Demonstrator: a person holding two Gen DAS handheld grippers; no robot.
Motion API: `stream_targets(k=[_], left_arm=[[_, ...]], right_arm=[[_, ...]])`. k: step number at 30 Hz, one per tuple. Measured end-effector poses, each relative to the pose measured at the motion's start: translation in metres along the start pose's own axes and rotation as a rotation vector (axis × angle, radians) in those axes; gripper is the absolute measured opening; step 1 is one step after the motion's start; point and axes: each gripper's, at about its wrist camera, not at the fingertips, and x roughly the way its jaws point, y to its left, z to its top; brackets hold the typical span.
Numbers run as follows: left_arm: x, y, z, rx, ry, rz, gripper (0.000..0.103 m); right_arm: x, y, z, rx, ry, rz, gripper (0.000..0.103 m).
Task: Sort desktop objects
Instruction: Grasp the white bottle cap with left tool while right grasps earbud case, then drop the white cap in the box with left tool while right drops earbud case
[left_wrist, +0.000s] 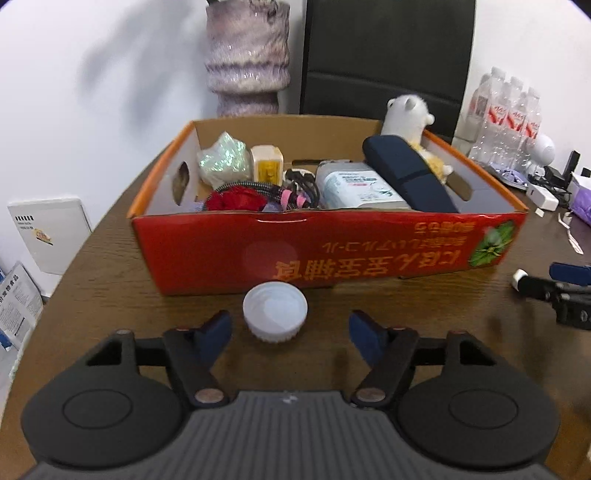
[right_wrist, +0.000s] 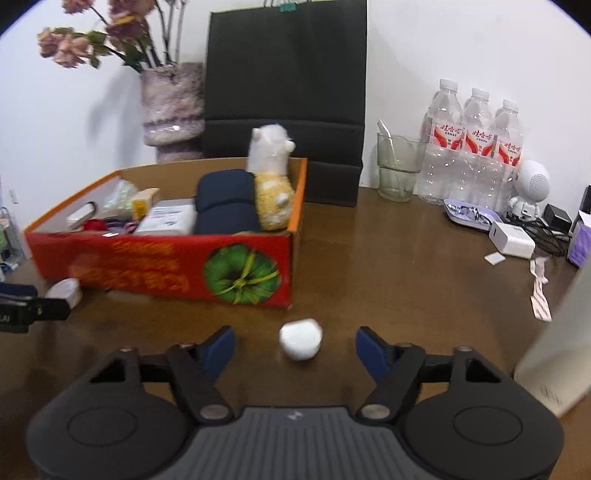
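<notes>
I am holding my left gripper (left_wrist: 290, 325) low over the brown table (left_wrist: 110, 280) with its jaws spread wide, gripping nothing. Just ahead of them, a little left of the midline between the blue pads (left_wrist: 218, 326), a white ribbed bottle cap (left_wrist: 275, 312) is sitting open side up, touching neither pad. Straight beyond the cap the red cardboard box (left_wrist: 325, 251) is standing with its printed wall facing me (the lettering is reading upside down from here). Inside it a dark blue case (left_wrist: 406, 173) is leaning toward my right, a white plush toy (left_wrist: 404, 114) is standing in the far right corner, a pale wipes pack (left_wrist: 354, 186) is lying beside the case, and a red fabric lump (left_wrist: 236, 197) is lying near the front wall with cables.

My right gripper (right_wrist: 295, 345) is hovering likewise, jaws spread apart and holding nothing. A small white rounded object (right_wrist: 300, 338) is lying on the table between them, just ahead of the tips and clear of both (blur is keeping me from saying what it is). The box's right front corner (right_wrist: 290, 266) is standing just beyond it. Far off to my right, clear water bottles (right_wrist: 476, 147) are standing by the wall.
</notes>
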Motion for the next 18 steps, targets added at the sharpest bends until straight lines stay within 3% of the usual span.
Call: stream_targets(k=[2,4,7,11,18], left_arm=[[0.007,-0.001,-0.001,0.006,0.005,-0.018,0.05],[0.008,-0.003,-0.003,0.03,-0.018,-0.005,0.041],[0.003,-0.003,-0.011,0.008,-0.046,-0.028,0.04],[-0.019,-0.006,-0.023,-0.048,-0.069,-0.069,0.04],[-0.094,-0.018,-0.023,-0.051,-0.209,-0.148,0.04]], right_arm=[[0.013,-0.002,0.003,0.007,0.015,-0.006,0.051],[0.024,-0.003,0.003,0.012,0.046,-0.008,0.045],[0.024,0.0,-0.001,0.01,0.043,0.011,0.026],[0.014,0.014,-0.002,-0.021,0.046,0.044,0.026],[-0.057,0.041,0.003,0.019,-0.089,0.187,0.026]])
